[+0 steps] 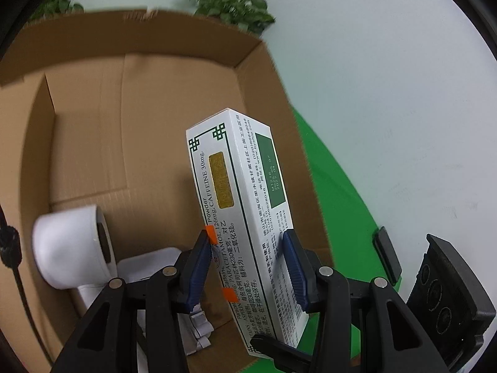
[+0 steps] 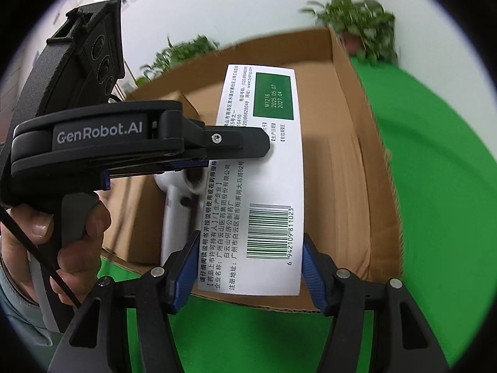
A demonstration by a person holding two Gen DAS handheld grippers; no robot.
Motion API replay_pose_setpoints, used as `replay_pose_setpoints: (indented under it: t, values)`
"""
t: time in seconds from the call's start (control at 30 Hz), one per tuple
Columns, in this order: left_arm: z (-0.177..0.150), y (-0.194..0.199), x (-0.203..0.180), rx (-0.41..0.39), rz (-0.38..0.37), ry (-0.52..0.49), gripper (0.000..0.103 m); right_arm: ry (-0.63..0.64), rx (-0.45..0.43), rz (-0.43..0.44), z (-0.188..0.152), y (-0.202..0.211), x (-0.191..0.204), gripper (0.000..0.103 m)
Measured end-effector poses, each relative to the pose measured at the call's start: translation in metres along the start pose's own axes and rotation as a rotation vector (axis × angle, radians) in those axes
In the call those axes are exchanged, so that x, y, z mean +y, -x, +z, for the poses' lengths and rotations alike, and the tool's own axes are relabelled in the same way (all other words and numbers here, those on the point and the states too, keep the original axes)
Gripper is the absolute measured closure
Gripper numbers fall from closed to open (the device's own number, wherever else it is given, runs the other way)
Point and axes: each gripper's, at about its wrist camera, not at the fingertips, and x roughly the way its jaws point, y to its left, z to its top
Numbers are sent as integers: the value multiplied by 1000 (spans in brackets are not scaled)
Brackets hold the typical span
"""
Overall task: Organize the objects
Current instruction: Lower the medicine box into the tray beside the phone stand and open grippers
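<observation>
A white medicine box with green trim and a barcode is clamped between the blue pads of my left gripper, which holds it above an open cardboard box. In the right wrist view the same medicine box lies between the blue pads of my right gripper; the pads sit at its near end, and contact is not clear. The left gripper grips it from the side there. The cardboard box lies below.
Inside the cardboard box lie a white device with a round head and white folded packets. The box stands on a green cloth. Potted plants stand behind it by a white wall. A black device shows at right.
</observation>
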Motion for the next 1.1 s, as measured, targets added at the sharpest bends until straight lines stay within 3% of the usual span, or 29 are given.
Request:
replay_pose_setpoints:
  t: [0.37,0.63,0.83,1.1]
  values:
    - [-1,-43,26,80,-14,53,59,8,95,-67,-11,-29,-7,44]
    - [-5,-47,23,110,37,64,53,21,150,-115,-15,-32,1,43]
    - [-12,-13,16,47,86,26,53,31,171,-91,-17,-31,9,40]
    - [-47,64,13,-128,222,-14,52,49,153,-122,-28,-24,19,39]
